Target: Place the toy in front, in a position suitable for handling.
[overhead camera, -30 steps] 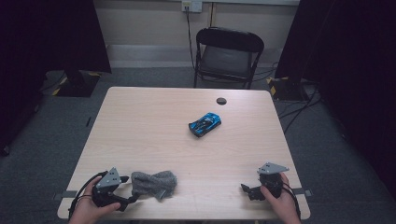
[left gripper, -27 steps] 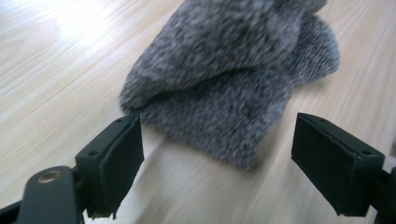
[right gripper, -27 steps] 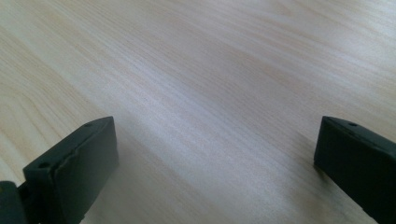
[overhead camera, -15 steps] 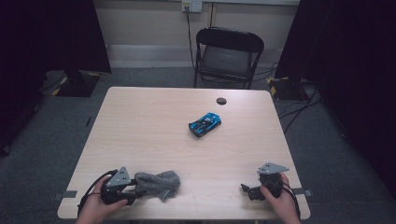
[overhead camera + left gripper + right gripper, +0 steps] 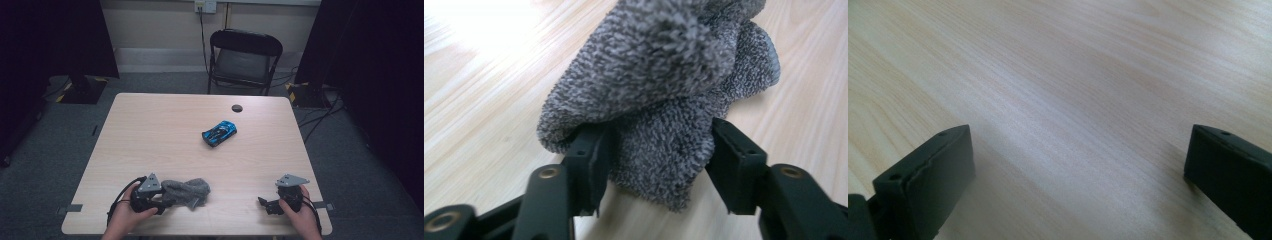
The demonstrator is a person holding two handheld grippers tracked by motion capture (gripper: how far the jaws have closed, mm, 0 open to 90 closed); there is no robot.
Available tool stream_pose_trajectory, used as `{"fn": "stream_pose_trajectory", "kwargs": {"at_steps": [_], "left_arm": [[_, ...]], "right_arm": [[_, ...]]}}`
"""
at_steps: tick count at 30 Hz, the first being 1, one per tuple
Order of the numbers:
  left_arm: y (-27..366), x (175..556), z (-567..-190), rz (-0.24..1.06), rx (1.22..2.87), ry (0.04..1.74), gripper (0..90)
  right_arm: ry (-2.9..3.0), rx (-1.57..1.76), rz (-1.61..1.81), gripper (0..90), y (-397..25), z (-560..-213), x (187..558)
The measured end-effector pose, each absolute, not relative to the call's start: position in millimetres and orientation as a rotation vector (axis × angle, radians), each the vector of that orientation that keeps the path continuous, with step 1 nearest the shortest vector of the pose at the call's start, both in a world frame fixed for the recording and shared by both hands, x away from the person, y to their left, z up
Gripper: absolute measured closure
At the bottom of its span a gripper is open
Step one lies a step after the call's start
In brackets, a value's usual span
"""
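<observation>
A crumpled grey terry cloth lies near the table's front edge at the left. My left gripper has its jaws on either side of the cloth's near end. In the left gripper view the cloth fills the gap of that gripper and touches both jaws, which stand half closed on it. My right gripper rests at the front right, jaws pointing left. Its own view shows this gripper wide open over bare wood.
A blue toy car sits right of the middle of the light wooden table. A small black disc lies near the far edge. Behind the table stands a black folding chair.
My left gripper has slid to the right into the grey cloth, and its jaws now hold the cloth's near end. The right gripper has stayed put.
</observation>
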State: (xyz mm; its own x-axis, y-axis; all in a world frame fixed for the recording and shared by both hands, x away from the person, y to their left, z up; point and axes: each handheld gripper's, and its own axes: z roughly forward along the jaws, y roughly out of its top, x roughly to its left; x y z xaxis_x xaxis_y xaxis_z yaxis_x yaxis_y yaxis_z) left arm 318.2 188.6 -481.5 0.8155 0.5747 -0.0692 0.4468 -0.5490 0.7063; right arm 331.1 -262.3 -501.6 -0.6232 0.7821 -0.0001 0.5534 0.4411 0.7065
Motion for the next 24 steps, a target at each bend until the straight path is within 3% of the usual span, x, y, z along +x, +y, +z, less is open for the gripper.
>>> {"fn": "stream_pose_trajectory", "kwargs": {"at_steps": [24], "left_arm": [[88,349,-486,0.230,2.244,0.725,43.0]], "right_arm": [[2.374,1.141,0.978,0.0,-263,-501,331]]}}
